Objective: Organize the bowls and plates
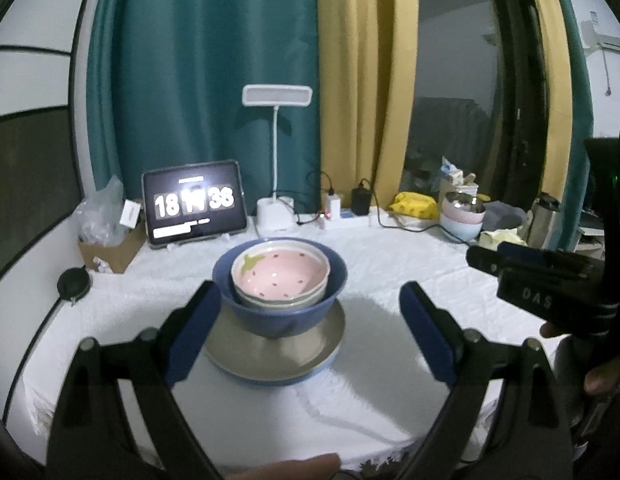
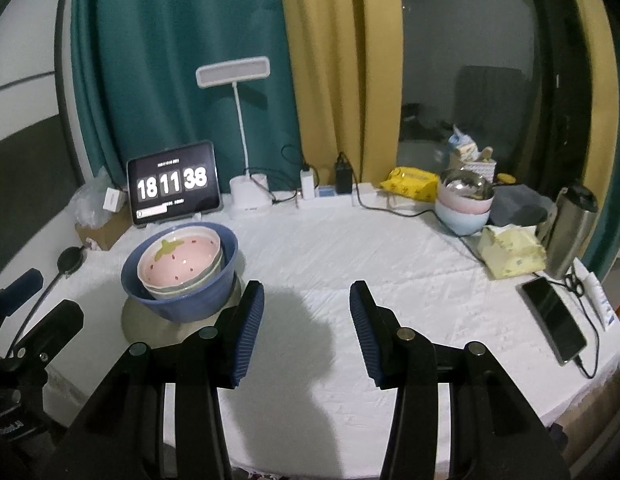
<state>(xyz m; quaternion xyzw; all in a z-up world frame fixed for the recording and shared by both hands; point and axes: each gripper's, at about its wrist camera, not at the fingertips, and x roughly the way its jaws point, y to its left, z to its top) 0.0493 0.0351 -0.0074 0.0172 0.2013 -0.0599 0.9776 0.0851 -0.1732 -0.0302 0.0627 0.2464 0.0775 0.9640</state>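
Here, the dishes sit nested in one stack on the white tablecloth, and both grippers hang empty near it.

The pink strawberry bowl lies tilted inside a pale bowl, both resting in the blue bowl, which stands on a grey plate with a blue plate edge showing beneath. The left gripper is spread wide with nothing between its jaws, its left pad just beside the blue bowl and plate. The right gripper is also spread apart and holds nothing, over bare cloth to the right of the stack. Behind the stack stand a tablet clock and a desk lamp; a second stack of bowls sits well apart at the table's far right.
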